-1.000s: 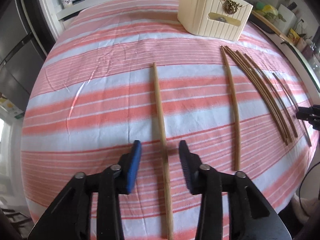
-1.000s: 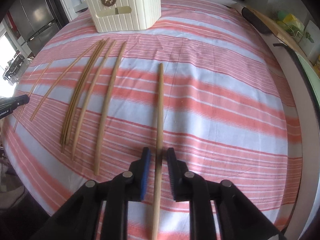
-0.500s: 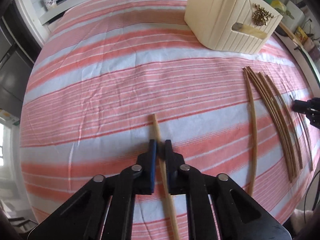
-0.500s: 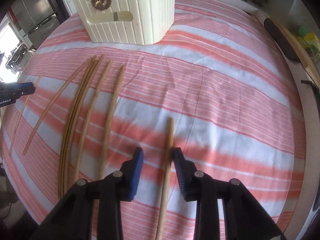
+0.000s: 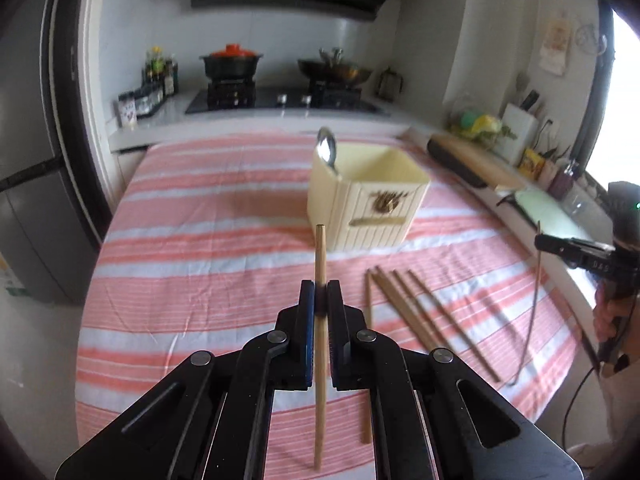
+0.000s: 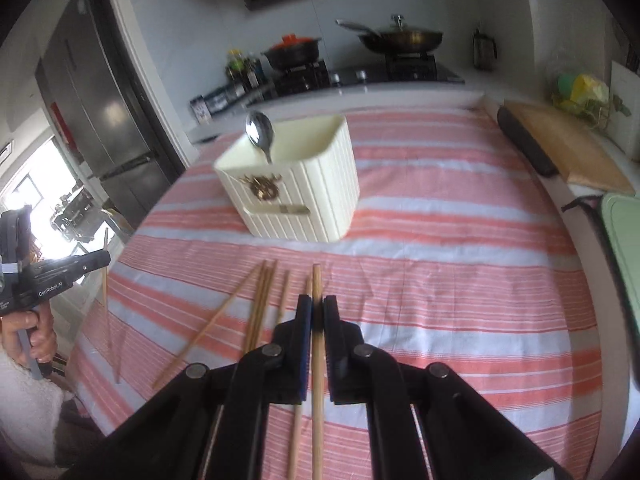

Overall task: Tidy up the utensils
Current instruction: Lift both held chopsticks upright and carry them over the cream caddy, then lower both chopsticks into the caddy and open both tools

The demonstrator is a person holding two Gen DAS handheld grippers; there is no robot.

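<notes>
1. Left wrist view: the left gripper pinches a slim wooden chopstick; its lower end blurs.
2. Right gripper clamps another chopstick, cut off below.
3. Loose chopsticks lie on the striped cloth near a ribbed cream holder with a spoon.

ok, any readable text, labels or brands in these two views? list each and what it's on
"GenRobot.AI": on the side of the left gripper, seen from the right wrist.
Light characters on the right gripper body in the left wrist view: too blurred to read.
Jar labels on the counter and the wall poster: too small to read.
Gold emblem on the holder: an ornament, no text.
</notes>
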